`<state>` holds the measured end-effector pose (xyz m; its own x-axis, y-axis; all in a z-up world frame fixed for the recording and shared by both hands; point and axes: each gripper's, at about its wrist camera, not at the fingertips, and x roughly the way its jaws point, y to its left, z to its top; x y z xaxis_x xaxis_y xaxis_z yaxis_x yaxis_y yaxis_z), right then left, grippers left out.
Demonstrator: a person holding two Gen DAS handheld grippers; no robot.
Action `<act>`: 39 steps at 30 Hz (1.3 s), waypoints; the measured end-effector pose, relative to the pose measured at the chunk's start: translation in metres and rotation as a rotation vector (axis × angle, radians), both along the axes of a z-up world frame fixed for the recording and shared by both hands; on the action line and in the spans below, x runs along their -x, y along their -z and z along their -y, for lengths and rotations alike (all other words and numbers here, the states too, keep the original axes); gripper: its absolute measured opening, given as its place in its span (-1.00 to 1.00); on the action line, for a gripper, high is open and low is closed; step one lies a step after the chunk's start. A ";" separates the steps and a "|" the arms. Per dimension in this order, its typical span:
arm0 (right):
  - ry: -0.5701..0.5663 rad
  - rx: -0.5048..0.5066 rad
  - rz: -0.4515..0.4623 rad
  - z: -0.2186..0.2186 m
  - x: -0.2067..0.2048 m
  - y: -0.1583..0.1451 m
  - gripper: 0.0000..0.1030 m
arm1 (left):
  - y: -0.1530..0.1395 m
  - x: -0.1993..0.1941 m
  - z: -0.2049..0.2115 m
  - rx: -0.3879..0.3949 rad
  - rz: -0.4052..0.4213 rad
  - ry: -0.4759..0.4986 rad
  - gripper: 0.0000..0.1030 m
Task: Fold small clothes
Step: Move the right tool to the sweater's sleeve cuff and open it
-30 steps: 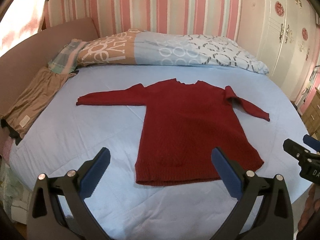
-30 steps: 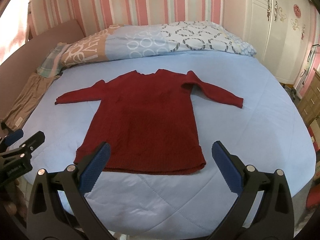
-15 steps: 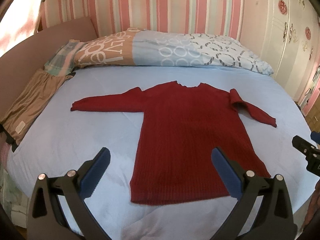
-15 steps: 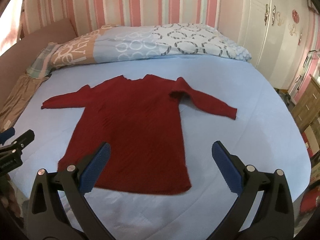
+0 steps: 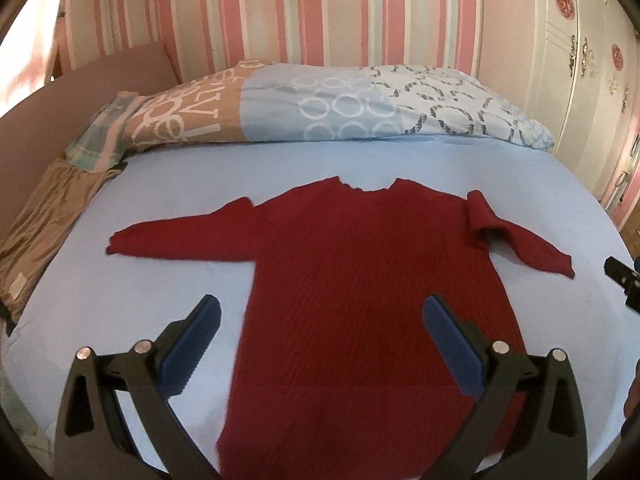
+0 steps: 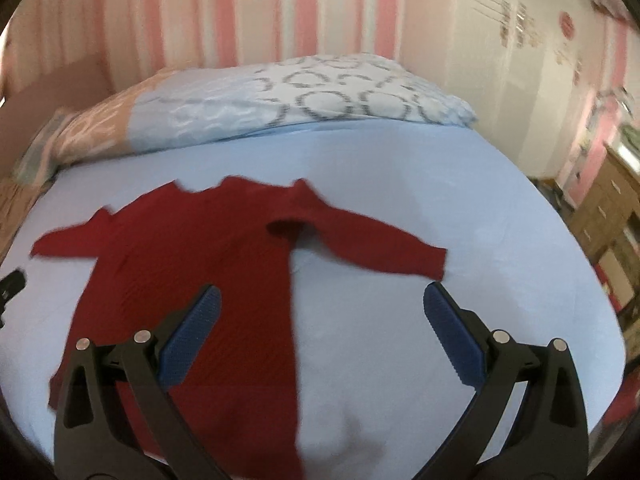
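A dark red knit sweater [image 5: 360, 272] lies flat, front down the bed, on the light blue sheet [image 5: 168, 208], both sleeves spread out; it also shows in the right wrist view [image 6: 192, 264]. Its right sleeve [image 6: 372, 244] is creased near the shoulder. My left gripper [image 5: 320, 336] is open and empty above the sweater's lower body. My right gripper [image 6: 320, 332] is open and empty above the sweater's right side edge and the bare sheet. The right gripper's tip shows at the right edge of the left wrist view [image 5: 622, 280].
A patterned duvet [image 5: 320, 112] lies across the head of the bed. Brown folded cloth [image 5: 44, 216] sits at the bed's left edge. A white wardrobe [image 5: 580, 60] and wooden drawers [image 6: 608, 204] stand to the right.
Both grippers have moved forward over the bed and closer to the sweater, which now fills more of each view. The right gripper has also swung to the right. Both stay open.
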<state>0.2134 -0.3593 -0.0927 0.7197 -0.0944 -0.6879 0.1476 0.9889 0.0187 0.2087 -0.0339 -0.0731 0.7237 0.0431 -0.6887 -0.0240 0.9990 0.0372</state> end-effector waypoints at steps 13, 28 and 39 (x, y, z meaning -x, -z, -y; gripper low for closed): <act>0.152 -0.053 -0.005 0.129 -0.089 0.105 0.74 | 0.067 -0.093 0.060 -0.026 -0.003 0.049 0.97; 0.168 -0.066 -0.094 0.148 -0.118 0.164 0.56 | 0.124 -0.185 0.101 -0.058 -0.001 0.049 0.97; 0.192 -0.077 -0.133 0.153 -0.128 0.182 0.56 | 0.137 -0.195 0.110 -0.059 -0.026 0.067 0.97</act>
